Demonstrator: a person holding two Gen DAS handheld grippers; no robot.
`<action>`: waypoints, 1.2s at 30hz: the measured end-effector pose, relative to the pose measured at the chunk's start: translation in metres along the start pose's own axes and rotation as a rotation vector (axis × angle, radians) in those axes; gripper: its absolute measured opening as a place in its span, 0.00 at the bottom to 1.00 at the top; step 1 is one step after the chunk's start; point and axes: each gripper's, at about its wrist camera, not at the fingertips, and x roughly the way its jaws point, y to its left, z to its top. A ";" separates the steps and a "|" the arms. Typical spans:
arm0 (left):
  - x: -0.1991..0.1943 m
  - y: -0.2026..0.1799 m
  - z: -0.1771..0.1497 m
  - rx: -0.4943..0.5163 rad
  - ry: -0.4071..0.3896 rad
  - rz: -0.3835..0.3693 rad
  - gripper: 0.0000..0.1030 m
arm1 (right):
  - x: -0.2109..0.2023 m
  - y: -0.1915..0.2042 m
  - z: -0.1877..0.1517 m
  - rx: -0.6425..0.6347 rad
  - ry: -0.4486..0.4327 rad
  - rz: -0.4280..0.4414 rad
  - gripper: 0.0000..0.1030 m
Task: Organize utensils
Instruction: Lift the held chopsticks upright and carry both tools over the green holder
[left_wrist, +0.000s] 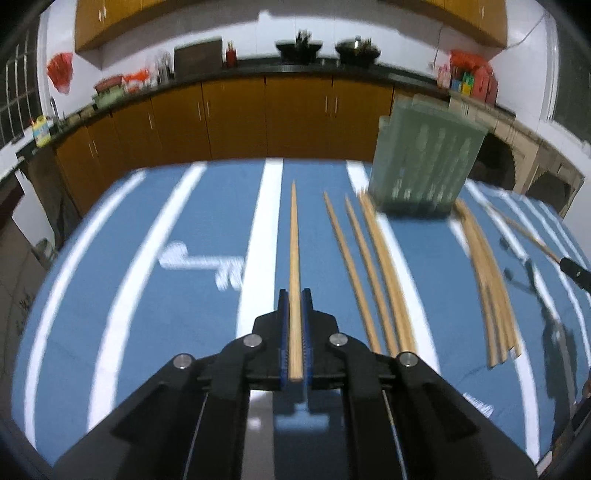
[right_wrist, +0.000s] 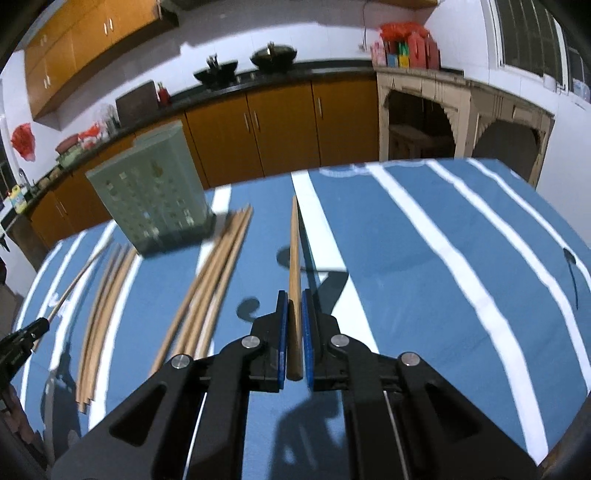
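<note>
My left gripper (left_wrist: 294, 295) is shut on a wooden chopstick (left_wrist: 294, 258) that points forward above the blue striped tablecloth (left_wrist: 184, 295). My right gripper (right_wrist: 294, 297) is shut on another wooden chopstick (right_wrist: 294, 266), also lifted and pointing forward. A green perforated utensil holder (left_wrist: 424, 162) stands at the far side of the table; it also shows in the right wrist view (right_wrist: 155, 192). Loose chopsticks lie in two bunches (left_wrist: 373, 266) (left_wrist: 487, 280) beside it, also seen from the right as bunches (right_wrist: 210, 280) (right_wrist: 99, 317).
The right gripper's tip with its chopstick shows at the left wrist view's right edge (left_wrist: 574, 271); the left gripper shows at the right wrist view's left edge (right_wrist: 22, 339). Orange kitchen cabinets (left_wrist: 236, 118) and a dark counter lie beyond the table's far edge.
</note>
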 end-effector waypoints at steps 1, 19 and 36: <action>-0.010 0.001 0.006 -0.007 -0.038 -0.007 0.07 | -0.004 0.000 0.002 -0.001 -0.019 0.004 0.08; -0.083 0.017 0.100 -0.079 -0.347 -0.045 0.07 | -0.045 0.007 0.093 0.005 -0.271 0.077 0.08; -0.155 -0.001 0.200 -0.057 -0.528 -0.126 0.07 | -0.108 0.050 0.194 -0.065 -0.511 0.185 0.08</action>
